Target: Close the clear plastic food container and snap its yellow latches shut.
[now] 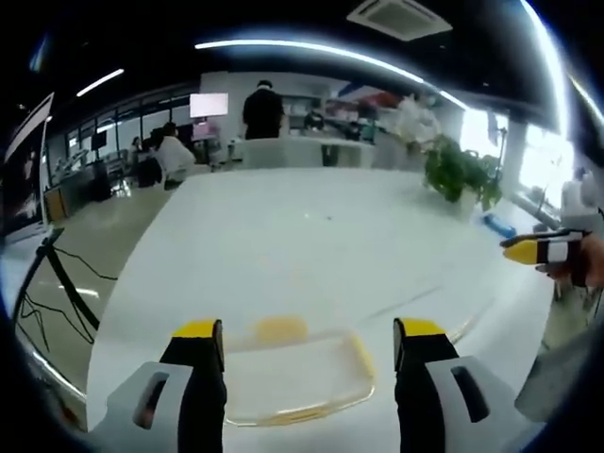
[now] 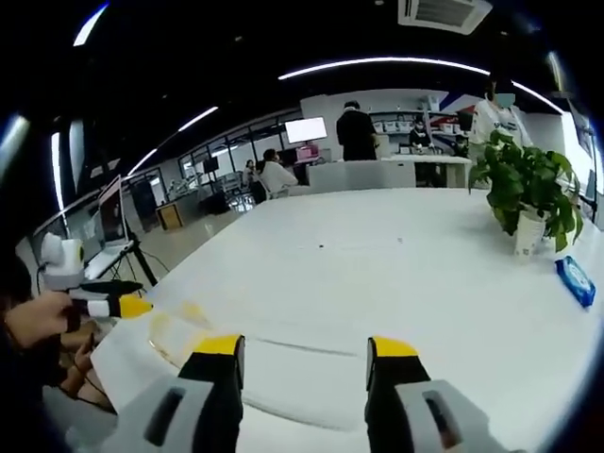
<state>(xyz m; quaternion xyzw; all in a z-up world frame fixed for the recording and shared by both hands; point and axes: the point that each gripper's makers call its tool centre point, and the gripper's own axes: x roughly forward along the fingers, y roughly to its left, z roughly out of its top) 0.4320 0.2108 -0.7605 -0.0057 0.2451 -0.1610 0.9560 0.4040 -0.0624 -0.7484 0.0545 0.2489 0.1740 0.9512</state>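
Both grippers hover with jaws apart and nothing between them — the left gripper (image 1: 307, 344) directly over the clear plastic food container (image 1: 297, 377), which lies on the white table (image 1: 311, 245) just beyond its tips. Thin, light and probably slippery, the container should be pressed at its rim beside the yellow latch (image 1: 280, 328), not squeezed. Well apart stand a potted plant (image 2: 528, 193) and a blue packet (image 2: 574, 280); the right gripper (image 2: 306, 354) has open table ahead — nothing blocks it.

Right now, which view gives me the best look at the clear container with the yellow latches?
The left gripper view: the container lies on the white table between the left gripper's open jaws, its yellow rim and one latch visible. The right gripper view catches just a blurred part of it at lower left, beside the right gripper.
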